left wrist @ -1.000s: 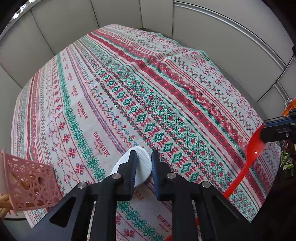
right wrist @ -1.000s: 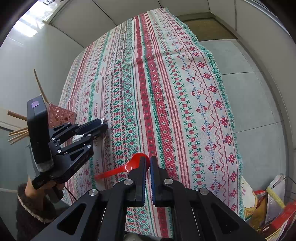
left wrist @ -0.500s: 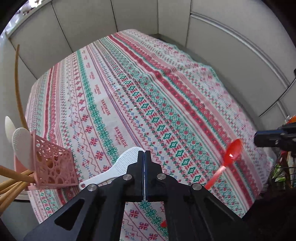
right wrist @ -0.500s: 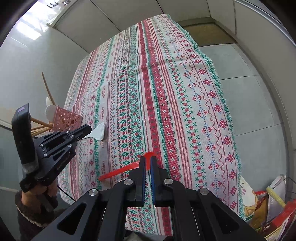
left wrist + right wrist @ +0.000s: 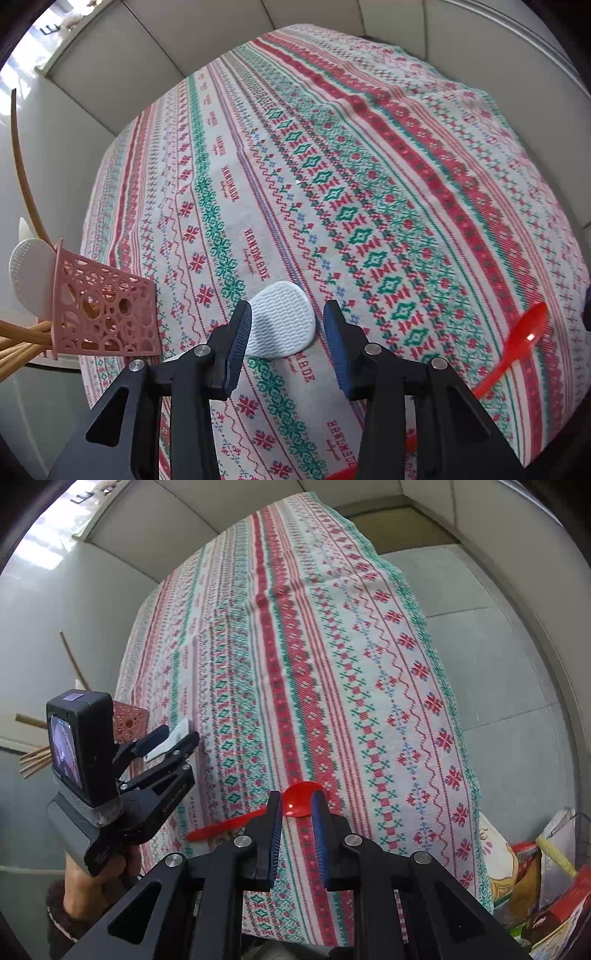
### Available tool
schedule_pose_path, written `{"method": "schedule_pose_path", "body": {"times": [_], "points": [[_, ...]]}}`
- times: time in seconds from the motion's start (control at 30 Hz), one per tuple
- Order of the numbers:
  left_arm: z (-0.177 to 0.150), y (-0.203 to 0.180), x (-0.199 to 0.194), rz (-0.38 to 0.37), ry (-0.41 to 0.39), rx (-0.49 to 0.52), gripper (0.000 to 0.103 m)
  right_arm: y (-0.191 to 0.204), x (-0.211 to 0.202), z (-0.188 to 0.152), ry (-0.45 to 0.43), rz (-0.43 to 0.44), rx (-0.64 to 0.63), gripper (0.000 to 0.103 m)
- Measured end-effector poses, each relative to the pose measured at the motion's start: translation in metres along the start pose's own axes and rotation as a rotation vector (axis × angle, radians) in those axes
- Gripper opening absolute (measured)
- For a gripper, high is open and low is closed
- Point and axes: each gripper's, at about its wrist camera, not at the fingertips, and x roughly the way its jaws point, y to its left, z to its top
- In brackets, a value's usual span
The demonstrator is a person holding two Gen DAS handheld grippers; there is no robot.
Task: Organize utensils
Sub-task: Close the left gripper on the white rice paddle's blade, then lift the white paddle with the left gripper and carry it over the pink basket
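Paddle (image 5: 282,325) lay flat beside basket (image 5: 105,308), between wide-open left gripper (image 5: 288,332); flat blade might slip. Right gripper (image 5: 297,812) narrowly open around red spoon (image 5: 301,801).

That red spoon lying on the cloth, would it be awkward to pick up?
Probably a little. The red spoon looks like thin glossy plastic, so likely light and somewhat slippery. It lies flat on the tablecloth, and its thin handle leaves little to pinch. Its rounded bowl may rock or skid if the open right gripper nudges it.
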Motion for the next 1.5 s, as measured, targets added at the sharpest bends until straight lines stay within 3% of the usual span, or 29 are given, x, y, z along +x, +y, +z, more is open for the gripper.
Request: {"method": "schedule_pose_path", "body": {"times": [0.13, 0.17, 0.2, 0.37, 0.53, 0.6, 0.77, 0.83, 1.0, 1.1, 1.27, 1.5], "points": [[0.001, 0.004, 0.002, 0.026, 0.011, -0.046, 0.038, -0.012, 0.007, 0.000, 0.024, 0.010, 0.035, 0.018], [0.002, 0.005, 0.003, 0.025, 0.017, -0.053, 0.021, -0.015, 0.009, 0.000, 0.032, 0.015, 0.043, 0.018], [0.002, 0.006, 0.005, 0.025, 0.029, -0.059, 0.014, -0.017, 0.012, 0.001, 0.039, 0.021, 0.050, 0.018], [0.001, 0.017, -0.007, 0.009, -0.004, -0.066, 0.008, -0.026, 0.023, 0.002, 0.081, 0.050, 0.085, 0.019], [-0.002, 0.028, -0.036, -0.086, -0.057, -0.083, 0.006, -0.028, 0.032, 0.001, 0.106, 0.067, 0.103, 0.023], [-0.003, 0.035, -0.048, -0.145, -0.078, -0.103, 0.005, -0.029, 0.034, 0.001, 0.105, 0.072, 0.115, 0.045], [-0.009, 0.054, -0.074, -0.278, -0.118, -0.159, 0.004, -0.024, 0.038, 0.001, 0.087, 0.091, 0.111, 0.047], [-0.012, 0.059, -0.083, -0.319, -0.131, -0.172, 0.003, -0.021, 0.042, 0.001, 0.091, 0.103, 0.101, 0.041], [-0.019, 0.064, -0.098, -0.373, -0.159, -0.177, 0.002, -0.019, 0.049, 0.000, 0.080, 0.117, 0.092, 0.015], [-0.024, 0.064, -0.104, -0.396, -0.168, -0.175, 0.002, -0.021, 0.052, 0.000, 0.068, 0.145, 0.102, 0.006], [-0.031, 0.070, -0.119, -0.419, -0.203, -0.174, 0.002, -0.021, 0.044, -0.006, 0.025, 0.140, 0.087, 0.004], [-0.040, 0.090, -0.167, -0.472, -0.318, -0.188, 0.002, 0.015, -0.010, -0.018, -0.107, 0.090, -0.049, 0.003]]}}
